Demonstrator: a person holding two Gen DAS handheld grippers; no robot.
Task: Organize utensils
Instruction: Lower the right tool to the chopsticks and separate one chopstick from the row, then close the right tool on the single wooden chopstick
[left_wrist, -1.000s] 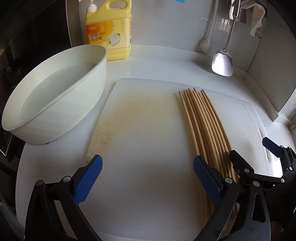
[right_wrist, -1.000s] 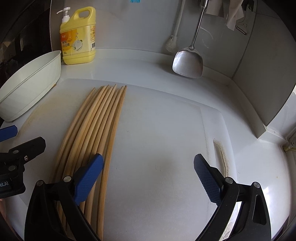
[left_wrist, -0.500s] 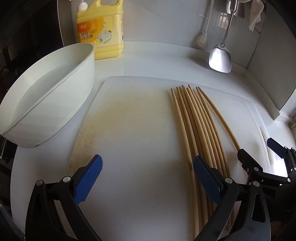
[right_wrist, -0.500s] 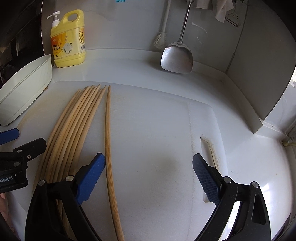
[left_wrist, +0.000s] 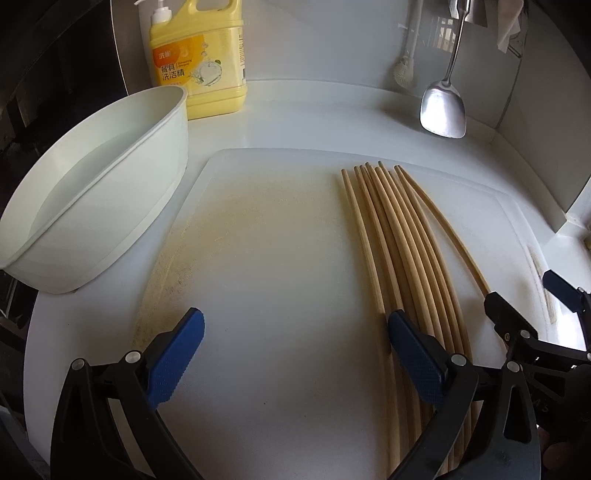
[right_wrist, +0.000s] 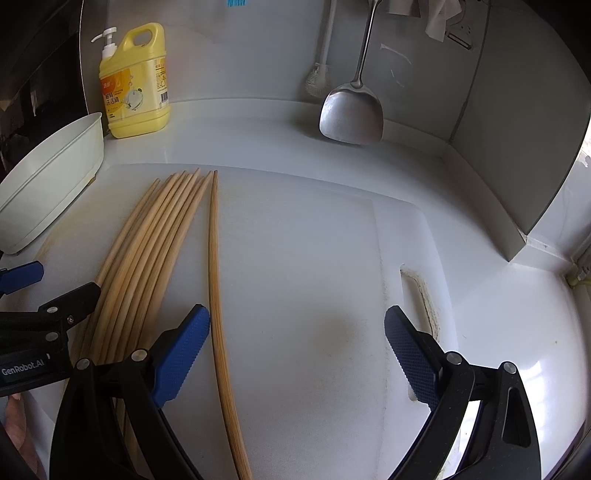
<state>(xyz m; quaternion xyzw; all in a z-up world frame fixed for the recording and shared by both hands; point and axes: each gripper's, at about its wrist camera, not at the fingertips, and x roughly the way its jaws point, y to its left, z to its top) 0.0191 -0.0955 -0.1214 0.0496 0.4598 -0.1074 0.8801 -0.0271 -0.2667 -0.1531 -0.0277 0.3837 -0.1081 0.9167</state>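
While the cutting board carries the chopstick bundle toward its left edge, one chopstick has just slid clear rightward, singled out for sorting; right gripper and left gripper both gape wide, empty.

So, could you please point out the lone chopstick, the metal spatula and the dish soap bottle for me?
lone chopstick (right_wrist: 214, 280), right wrist view, middle of its shaft.
metal spatula (right_wrist: 351, 116), right wrist view, centre of its blade.
dish soap bottle (left_wrist: 201, 74), left wrist view, on its front label.
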